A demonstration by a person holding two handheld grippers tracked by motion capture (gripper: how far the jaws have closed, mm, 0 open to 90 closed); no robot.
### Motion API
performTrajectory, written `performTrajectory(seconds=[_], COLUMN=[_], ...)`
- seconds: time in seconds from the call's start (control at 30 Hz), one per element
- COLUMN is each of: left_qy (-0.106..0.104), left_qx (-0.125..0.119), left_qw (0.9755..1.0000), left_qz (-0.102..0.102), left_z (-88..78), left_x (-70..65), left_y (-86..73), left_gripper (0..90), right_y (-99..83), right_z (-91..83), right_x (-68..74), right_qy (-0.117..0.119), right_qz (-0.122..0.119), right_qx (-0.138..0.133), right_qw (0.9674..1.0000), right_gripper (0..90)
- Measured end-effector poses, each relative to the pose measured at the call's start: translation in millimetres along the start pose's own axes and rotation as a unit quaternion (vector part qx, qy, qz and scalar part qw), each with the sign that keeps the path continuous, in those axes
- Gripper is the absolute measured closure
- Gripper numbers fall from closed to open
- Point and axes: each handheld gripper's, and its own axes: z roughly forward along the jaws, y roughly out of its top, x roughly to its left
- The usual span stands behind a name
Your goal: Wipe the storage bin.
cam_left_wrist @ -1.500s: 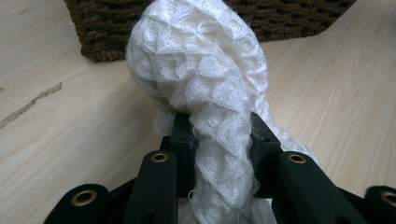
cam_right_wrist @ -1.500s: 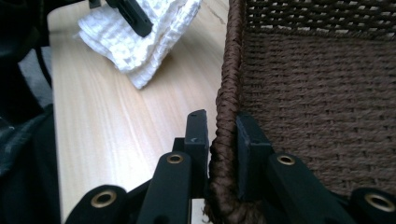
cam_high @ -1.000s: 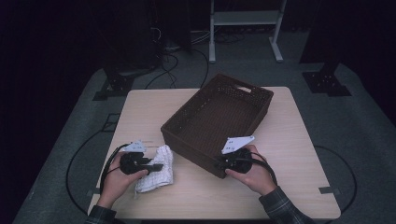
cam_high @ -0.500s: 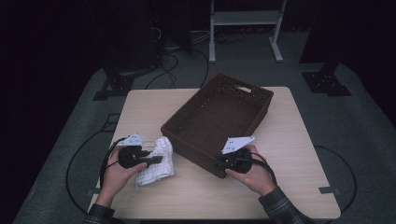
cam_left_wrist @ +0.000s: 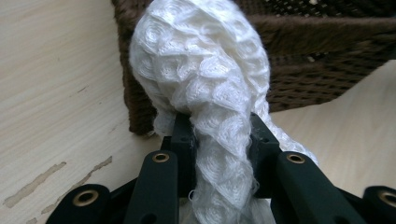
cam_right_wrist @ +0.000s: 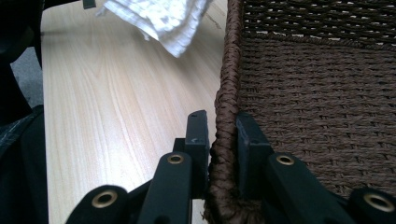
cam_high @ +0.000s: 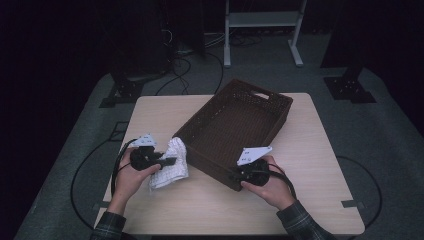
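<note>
A white knitted cloth (cam_high: 171,162) hangs bunched from my left gripper (cam_high: 170,161), just left of the brown woven basket (cam_high: 235,127). The left gripper view has the cloth (cam_left_wrist: 205,93) pinched between the two black jaws of my left gripper (cam_left_wrist: 219,140), with the basket's corner (cam_left_wrist: 299,51) right behind it. My right gripper (cam_high: 234,174) is shut on the basket's near rim. Close up, the braided rim (cam_right_wrist: 225,116) runs between the pads of my right gripper (cam_right_wrist: 222,128), and the cloth (cam_right_wrist: 163,18) hangs at the top left.
The basket lies at an angle across the middle of the light wooden table (cam_high: 310,165), its inside bare. Beyond the table's far edge are a white stand (cam_high: 260,30), black stand feet (cam_high: 125,92) and cables on the dark floor.
My left gripper has carried the cloth up and to the right, closer to the basket's left corner, and more of the cloth is off the table. The right gripper and basket have kept still.
</note>
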Motion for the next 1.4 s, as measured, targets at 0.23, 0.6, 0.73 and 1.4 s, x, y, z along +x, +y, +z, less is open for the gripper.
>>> performTrajectory(seconds=[0.23,0.6,0.73,1.4], left_qy=[0.004,0.002,0.003,0.009], left_qx=[0.013,0.011,0.023,0.094], left_qw=[0.9998,0.9992,0.9991,0.9947], left_qz=[-0.018,-0.039,-0.036,-0.041], left_z=[13.6,24.9,28.2,50.4], left_x=[9.0,16.2,15.9,19.7], left_y=[0.7,-0.7,-1.3,-15.5], left_gripper=[69.3,69.6,69.6,69.4], right_y=[0.4,0.3,-0.1,-0.9], right_z=[1.1,2.5,2.6,5.8], right_x=[1.8,2.5,1.5,1.9], right_qy=[-0.009,-0.013,-0.009,-0.013], right_qz=[-0.008,-0.006,-0.010,-0.013], right_qx=[0.004,0.001,0.001,-0.002], right_qw=[0.9999,0.9999,0.9999,0.9998], right_gripper=[77.6,78.3,78.3,78.7])
